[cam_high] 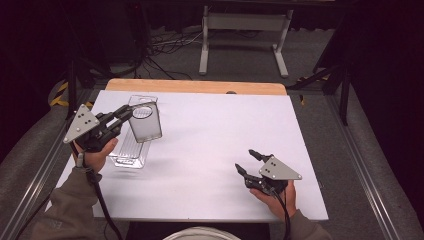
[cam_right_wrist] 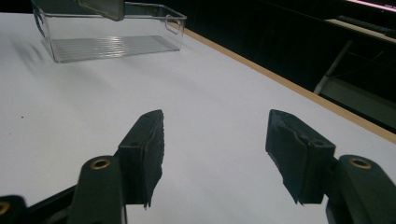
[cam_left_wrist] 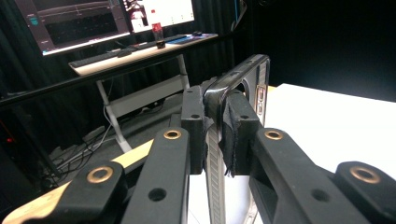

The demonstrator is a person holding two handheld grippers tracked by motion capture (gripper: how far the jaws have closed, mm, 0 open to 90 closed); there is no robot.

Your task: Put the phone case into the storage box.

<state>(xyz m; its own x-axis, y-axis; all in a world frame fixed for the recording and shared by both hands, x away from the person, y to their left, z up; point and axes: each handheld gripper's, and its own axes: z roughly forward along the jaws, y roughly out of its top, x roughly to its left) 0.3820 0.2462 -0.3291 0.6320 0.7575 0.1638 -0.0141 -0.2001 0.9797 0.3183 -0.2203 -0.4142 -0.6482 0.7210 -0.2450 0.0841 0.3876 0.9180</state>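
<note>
Gripping a clear phone case (cam_high: pixel 145 121) by its edge, the left gripper (cam_high: pixel 122 116) holds it in the air with its two black pads pinched tight on the rim, a hold that leaves the case's broad face free and the camera cut-out visible near the top. In the left gripper view the case (cam_left_wrist: pixel 243 77) stands on edge between the closed pads, rising past them. Directly below and just beyond this gripper sits a clear ribbed tray (cam_high: pixel 129 150) on the white table (cam_high: pixel 215 150), so the case seems to be hovering over it, probably on its way in or out; which one cannot be told. The right gripper (cam_high: pixel 247 162) rests low near the table's near edge, well apart from the tray, its jaws spread wide and holding nothing, apparently waiting.
</note>
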